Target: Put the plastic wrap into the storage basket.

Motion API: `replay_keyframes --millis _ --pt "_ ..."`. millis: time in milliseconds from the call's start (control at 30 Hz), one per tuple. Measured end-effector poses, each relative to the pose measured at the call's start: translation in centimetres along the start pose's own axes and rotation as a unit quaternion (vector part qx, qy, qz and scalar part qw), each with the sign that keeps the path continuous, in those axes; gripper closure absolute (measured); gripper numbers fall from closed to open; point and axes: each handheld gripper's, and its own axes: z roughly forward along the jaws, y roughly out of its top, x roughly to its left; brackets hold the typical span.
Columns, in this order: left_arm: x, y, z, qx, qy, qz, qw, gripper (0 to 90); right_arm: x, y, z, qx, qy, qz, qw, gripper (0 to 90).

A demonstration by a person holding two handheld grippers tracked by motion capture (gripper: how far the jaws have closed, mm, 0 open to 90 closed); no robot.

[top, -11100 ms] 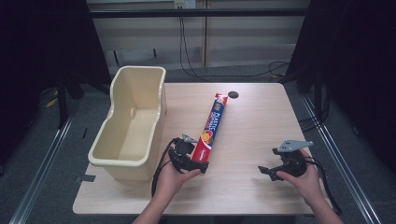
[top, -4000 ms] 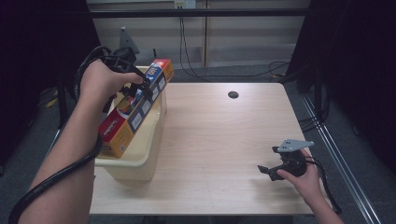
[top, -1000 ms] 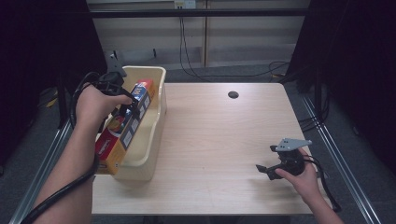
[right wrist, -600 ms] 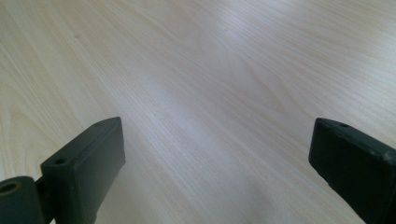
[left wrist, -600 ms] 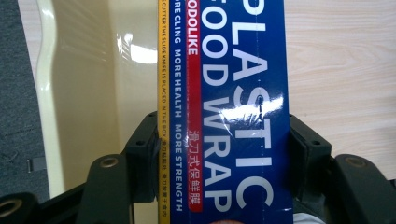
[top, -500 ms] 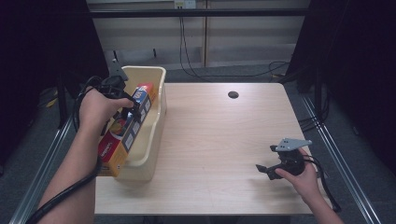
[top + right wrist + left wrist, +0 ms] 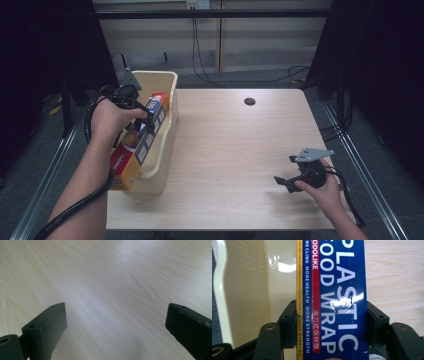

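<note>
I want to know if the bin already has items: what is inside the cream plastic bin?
The plastic wrap box, clamped by the left gripper, slants into the cream bin, its near end above the rim. The visible inner wall is bare; the box and hand cover most of the floor.

Your right tool (image 7: 116,332) looked along its two black jaws, and they stood wide apart with nothing between them. The left jaw rose from the bottom left corner as a flat, dark block with a small screw hole near its top edge and a round metal fitting at its base. The right jaw came in at the bottom right corner, partly cut off by the frame edge. Between and beyond them lay the tabletop (image 7: 107,277), pale wood with fine grain running diagonally, lit brighter toward the upper right. A soft shadow fell on the wood near the bottom, between the jaws.
</note>
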Motion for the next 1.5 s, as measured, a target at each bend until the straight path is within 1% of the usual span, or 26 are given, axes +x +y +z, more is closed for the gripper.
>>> replay_keyframes --millis 100,167,400,467,533,567,633,700,767,900,967,1000,1100,1167,1200,1267,1333,1400,1467,1500 --pt "0.0 0.0 0.1 0.001 0.001 -0.002 1.0000 40.4 0.0 0.0 0.0 0.000 0.000 0.000 1.0000 3.6" --pt "0.1 0.0 0.2 0.003 -0.003 -0.007 1.0000 40.4 0.0 0.0 0.0 0.000 -0.001 0.000 1.0000 3.6" --pt "0.4 -0.1 0.6 0.004 0.002 -0.008 1.0000 40.4 0.0 0.0 0.0 0.000 0.001 -0.002 1.0000 3.6" --pt "0.5 -0.1 0.7 0.006 -0.002 -0.010 0.9999 40.4 0.0 0.0 0.0 -0.001 0.000 -0.002 1.0000 3.6" --pt "0.6 -0.1 0.9 0.006 0.002 -0.006 1.0000 40.4 0.1 0.0 0.0 0.000 0.001 -0.002 1.0000 3.6" --pt "0.6 -0.1 1.0 0.007 -0.002 -0.010 0.9999 40.4 0.0 0.0 0.0 0.000 0.001 -0.002 1.0000 3.6" --pt "0.7 -0.1 1.1 0.007 -0.003 -0.011 0.9999 40.4 0.0 0.0 0.0 0.000 0.001 -0.001 1.0000 3.6" --pt "0.7 -0.1 1.2 0.008 0.000 -0.006 0.9999 40.4 0.0 0.0 0.0 0.000 0.001 -0.002 1.0000 3.6" --pt "0.7 -0.1 1.3 0.009 -0.002 -0.011 0.9999 40.4 0.0 0.0 0.0 0.000 0.001 -0.002 1.0000 3.6" --pt "0.8 -0.1 1.5 0.010 -0.002 -0.014 0.9998 40.4 0.0 0.0 0.0 -0.001 0.001 -0.002 1.0000 3.6" --pt "0.9 -0.1 1.6 0.012 -0.002 -0.012 0.9999 40.3 0.0 0.0 0.0 -0.001 0.001 -0.002 1.0000 3.6" --pt "0.9 -0.1 1.6 0.011 0.000 -0.015 0.9998 40.3 0.0 0.0 0.0 -0.001 0.001 -0.002 1.0000 3.6" --pt "0.9 -0.1 1.9 0.015 0.001 -0.014 0.9998 40.3 0.0 0.0 0.0 0.000 0.000 -0.002 1.0000 3.6" --pt "0.9 -0.1 2.0 0.015 -0.002 -0.019 0.9997 40.3 0.0 0.0 0.0 0.000 0.001 -0.002 1.0000 3.6" --pt "1.0 0.0 2.1 0.013 0.001 -0.017 0.9998 40.3 0.0 0.0 0.0 -0.001 0.001 -0.002 1.0000 3.6" --pt "1.0 0.0 2.3 0.014 -0.001 -0.018 0.9997 40.3 0.0 0.0 0.0 0.000 0.001 -0.002 1.0000 3.6" --pt "1.1 0.0 2.4 0.015 0.002 -0.018 0.9997 40.3 0.0 0.0 0.0 0.000 0.001 -0.003 1.0000 3.6" --pt "1.1 -0.1 2.5 0.015 -0.001 -0.021 0.9997 40.3 0.0 0.0 0.0 0.000 0.001 -0.002 1.0000 3.6" --pt "1.2 0.0 2.6 0.017 0.001 -0.016 0.9997 40.3 0.1 0.0 0.0 -0.001 0.002 -0.002 1.0000 3.6" --pt "1.2 -0.1 2.7 0.015 -0.001 -0.020 0.9997 40.3 0.1 0.0 0.0 0.000 0.001 -0.002 1.0000 3.6"
